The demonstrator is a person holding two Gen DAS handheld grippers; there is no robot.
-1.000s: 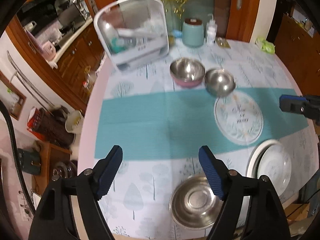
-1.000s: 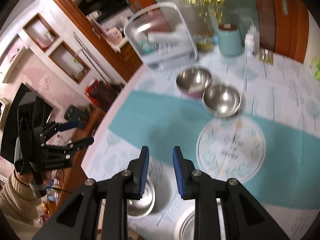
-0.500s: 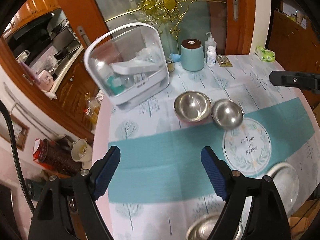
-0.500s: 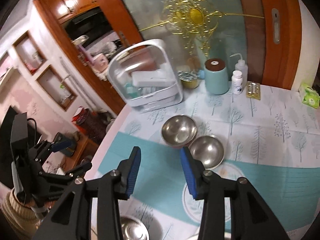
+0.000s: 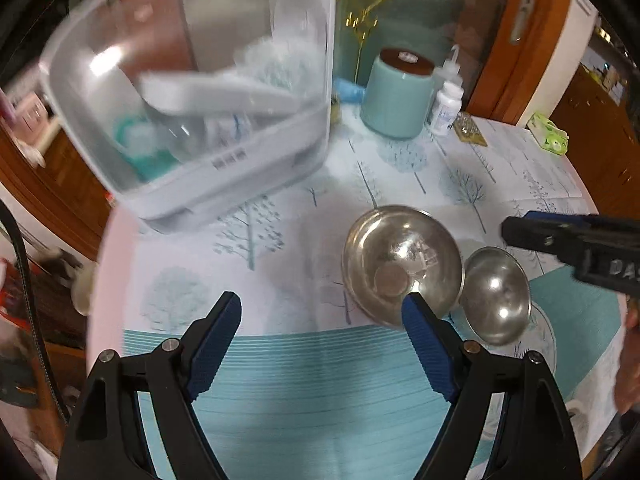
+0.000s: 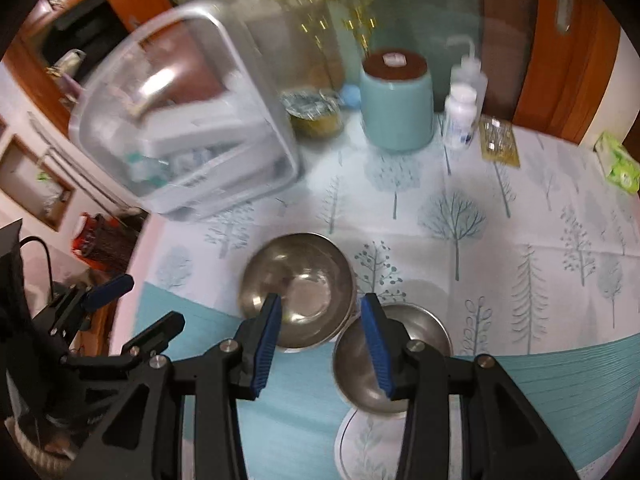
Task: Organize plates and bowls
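Two steel bowls sit side by side on the table. The larger bowl point(image 5: 402, 265) point(image 6: 298, 290) is on the left, the smaller bowl point(image 5: 496, 295) point(image 6: 394, 356) touches its right side. A printed plate point(image 6: 368, 436) lies under the near edge of the smaller bowl. My left gripper point(image 5: 322, 320) is open and empty, just left of the larger bowl. My right gripper point(image 6: 320, 320) is open and empty, above the place where the two bowls meet; its tip point(image 5: 524, 228) shows in the left wrist view.
A clear plastic storage box point(image 5: 200, 92) point(image 6: 184, 120) stands at the back left. A teal canister point(image 5: 398, 96) point(image 6: 396, 100), white bottles point(image 6: 460, 116), a blister pack point(image 6: 498, 140) and a green tissue pack point(image 5: 548, 136) line the back. A teal runner point(image 5: 320, 400) crosses the tablecloth.
Both grippers have moved forward and down toward the two bowls. The right gripper's jaws have opened wider. The near steel bowl and white plate have left view.
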